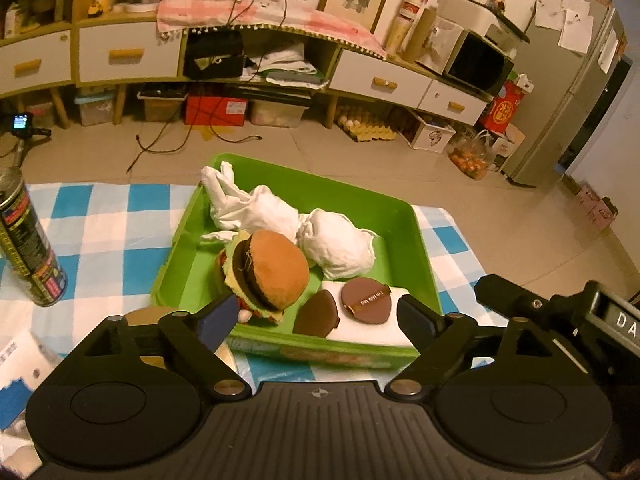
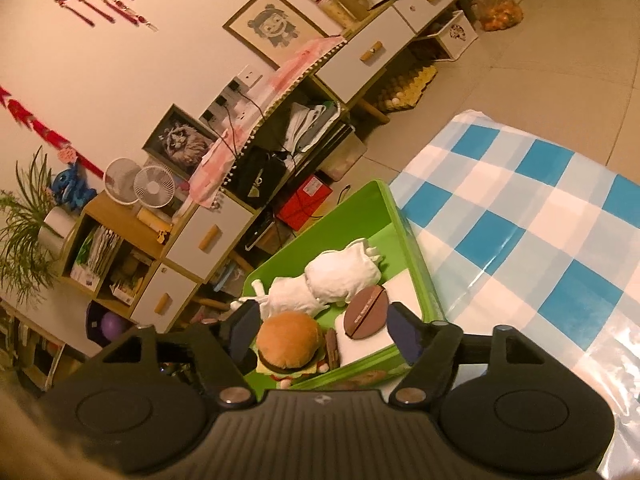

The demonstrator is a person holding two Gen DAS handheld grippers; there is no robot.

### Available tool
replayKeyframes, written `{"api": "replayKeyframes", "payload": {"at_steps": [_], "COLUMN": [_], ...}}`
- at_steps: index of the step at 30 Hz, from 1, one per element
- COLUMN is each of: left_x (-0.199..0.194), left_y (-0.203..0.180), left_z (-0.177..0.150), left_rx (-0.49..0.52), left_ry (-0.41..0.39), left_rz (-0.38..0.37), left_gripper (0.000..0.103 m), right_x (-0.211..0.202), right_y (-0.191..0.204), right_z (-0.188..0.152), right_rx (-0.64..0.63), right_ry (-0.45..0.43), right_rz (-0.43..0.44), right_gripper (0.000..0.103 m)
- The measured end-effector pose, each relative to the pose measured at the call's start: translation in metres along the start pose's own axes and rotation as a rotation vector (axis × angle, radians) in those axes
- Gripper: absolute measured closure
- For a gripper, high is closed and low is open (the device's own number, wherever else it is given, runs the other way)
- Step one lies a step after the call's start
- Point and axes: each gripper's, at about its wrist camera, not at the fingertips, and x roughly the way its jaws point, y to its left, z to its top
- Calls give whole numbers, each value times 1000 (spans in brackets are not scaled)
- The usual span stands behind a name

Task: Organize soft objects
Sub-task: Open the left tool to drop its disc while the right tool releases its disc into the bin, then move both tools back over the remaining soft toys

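Observation:
A green bin [image 1: 404,216] [image 2: 416,256] sits on the blue-checked tablecloth. Inside lie a plush burger [image 1: 268,270] [image 2: 286,344], white crumpled cloths [image 1: 280,212] [image 2: 340,278], a white sponge block [image 1: 384,332] [image 2: 360,344], and two brown powder puffs [image 1: 366,300] [image 2: 366,312]. My left gripper [image 1: 318,322] is open and empty, hovering over the bin's near edge. My right gripper [image 2: 324,334] is open and empty, over the same edge; part of it shows at the right of the left wrist view [image 1: 560,312].
A tall spray can [image 1: 28,244] stands on the cloth at the left. A white box [image 1: 16,364] lies at the near left. A checked tablecloth [image 2: 540,240] spreads right of the bin. Cabinets and floor clutter lie beyond the table.

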Motion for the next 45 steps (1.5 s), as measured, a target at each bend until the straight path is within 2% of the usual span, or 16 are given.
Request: {"api": "replayKeyframes", "payload": {"at_steps": [2,11,19,29,35,45], "left_x": [-8,-47,-78,-95,-101,-109], "left_y": [1,7,15,40,61,85], "left_z": [-3,-16,-37,-74,-94,-124], "left_rx": [3,31,48,27,4,61], "left_ry": [-5,-59,-94,-91,-107,-122], "left_rz": [-2,2,-14,-18,2,48], "left_gripper": [13,7,5,5,5,5], "right_x": [-6,-30,-47,-61,-67,-69], "right_y": [2,13,19,24,21,18], "right_z": [-1,-8,-23,-48,-57,-88], "right_rx": [-12,-111,-221,-404,-444,-596], "right_ry": [2,7,31,57,57,54], "right_rz": [5,-5,-43,-71,-83,-133], "right_gripper": [32,32,32,32,32,32]}}
